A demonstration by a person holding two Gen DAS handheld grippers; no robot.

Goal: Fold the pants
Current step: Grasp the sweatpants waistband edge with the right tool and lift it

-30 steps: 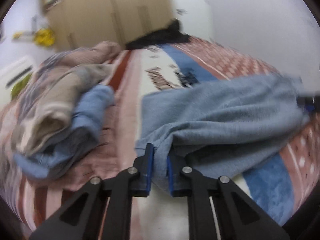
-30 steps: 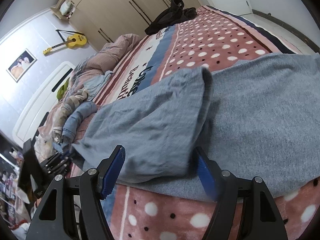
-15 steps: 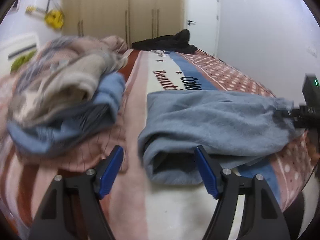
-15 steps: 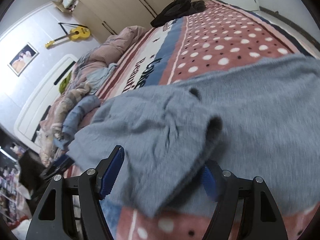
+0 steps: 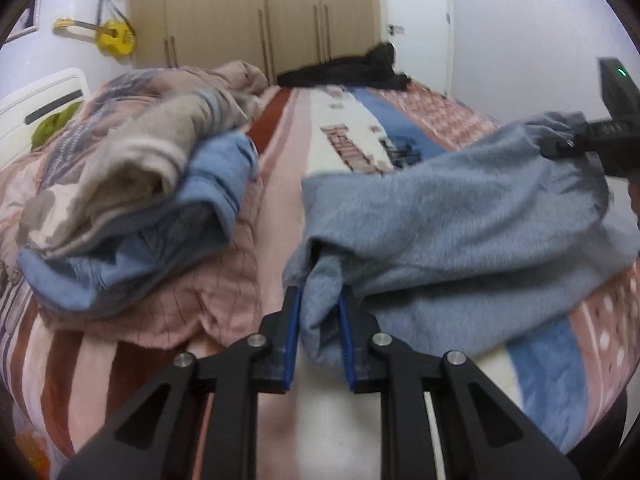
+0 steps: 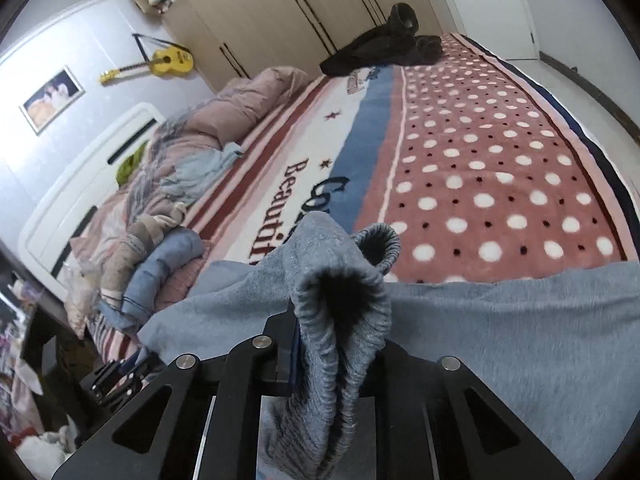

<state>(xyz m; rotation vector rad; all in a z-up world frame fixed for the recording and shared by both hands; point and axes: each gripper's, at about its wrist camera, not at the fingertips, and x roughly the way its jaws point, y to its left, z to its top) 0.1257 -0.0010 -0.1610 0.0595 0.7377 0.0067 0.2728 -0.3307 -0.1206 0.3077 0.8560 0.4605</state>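
Grey-blue fleece pants (image 5: 460,216) lie across the patterned bedspread (image 5: 344,136). My left gripper (image 5: 318,320) is shut on a bunched corner of the pants near the bed's front edge. In the right wrist view my right gripper (image 6: 336,340) is shut on a ribbed cuff of the pants (image 6: 340,292) and holds it raised above the rest of the pants (image 6: 520,320). The right gripper also shows at the far right of the left wrist view (image 5: 576,144), holding the far end of the cloth up.
A heap of crumpled bedding and clothes (image 5: 132,184) lies on the left side of the bed. A black garment (image 6: 384,48) lies at the far end. Wardrobes (image 5: 256,12) stand behind, and a yellow guitar (image 6: 160,60) hangs on the wall. The polka-dot part of the spread (image 6: 500,168) lies to the right.
Both grippers were open half a second ago and have now closed on the pants. The right one has lifted the ribbed cuff.
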